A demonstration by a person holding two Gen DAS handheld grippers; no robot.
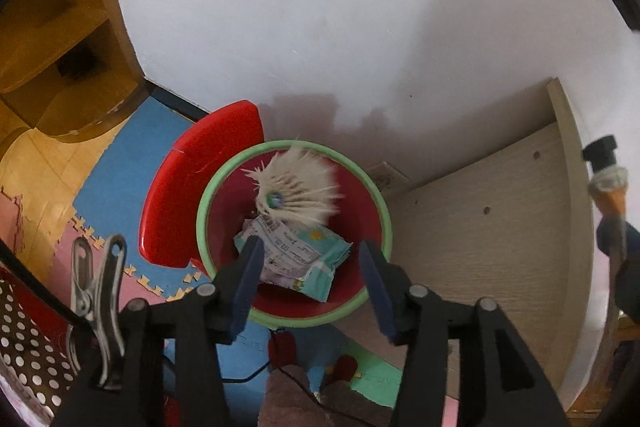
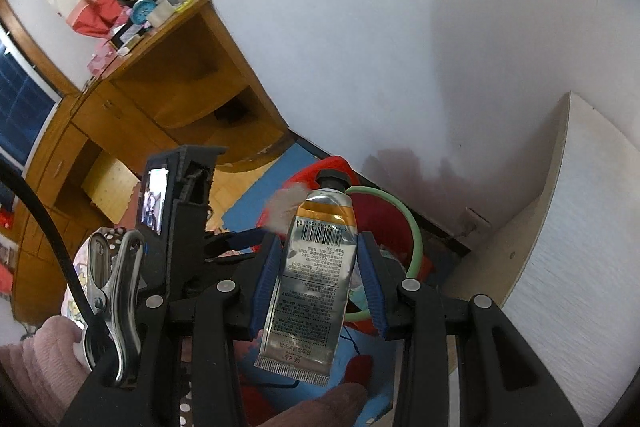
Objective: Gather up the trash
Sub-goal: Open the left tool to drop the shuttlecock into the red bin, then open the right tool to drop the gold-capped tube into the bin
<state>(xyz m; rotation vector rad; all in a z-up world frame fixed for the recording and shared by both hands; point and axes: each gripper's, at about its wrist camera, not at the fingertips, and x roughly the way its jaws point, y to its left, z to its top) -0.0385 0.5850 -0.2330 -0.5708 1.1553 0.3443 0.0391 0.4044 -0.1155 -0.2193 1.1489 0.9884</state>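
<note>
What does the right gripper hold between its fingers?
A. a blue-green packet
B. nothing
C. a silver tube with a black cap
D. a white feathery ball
C: the right gripper is clamped on the silver tube, its black cap pointing toward the bin, while the feathery ball and the packet already lie in the bin.

soft daylight, brightest on the white wall [image 1: 320,7]; strong fisheye bending and black corners; the fluffy thing [image 1: 298,189] is motion-blurred.
</note>
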